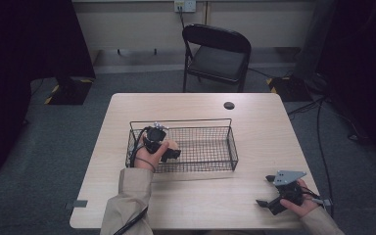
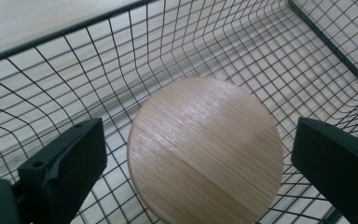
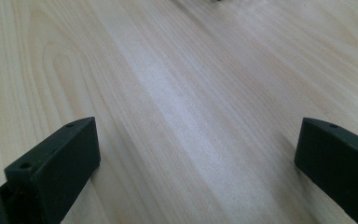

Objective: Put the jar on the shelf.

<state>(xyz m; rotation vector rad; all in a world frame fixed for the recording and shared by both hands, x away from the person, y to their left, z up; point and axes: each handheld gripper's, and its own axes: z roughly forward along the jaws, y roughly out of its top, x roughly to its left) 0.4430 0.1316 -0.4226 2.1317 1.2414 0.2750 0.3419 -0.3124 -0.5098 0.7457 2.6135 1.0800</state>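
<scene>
in the high view the left gripper [image 1: 169, 149] is sitting inside the left end of the wire basket [image 1: 232, 142], and the person's hand and the gripper body are covering most of what lies under them — only a pale sliver of the wooden disc [image 1: 173, 145] is peeking out beside the black housing. the left gripper view is giving the better look: the round wooden disc [image 2: 205, 151] is lying on the mesh floor of the basket [image 2: 51, 51], its lower edge cut off by the bottom of the frame, and the two black fingers [image 2: 70, 158] are standing apart on either side of it with a clear gap of mesh showing between each pad and the disc's rim, so nothing is being clamped. nothing else can be made out in the basket, though its near left corner is staying hidden behind the hand. the right gripper [image 1: 269, 191] is resting near the front right corner of the counter [image 1: 254, 117], well apart from the basket, with its fingers [image 3: 56, 163] spread wide over bare wood grain — nothing is lying between them. a small dark round spot [image 1: 229, 105] is sitting on the far side of the counter; what it is cannot be told. a folding chair [image 1: 218, 54] is standing beyond the counter.
</scene>
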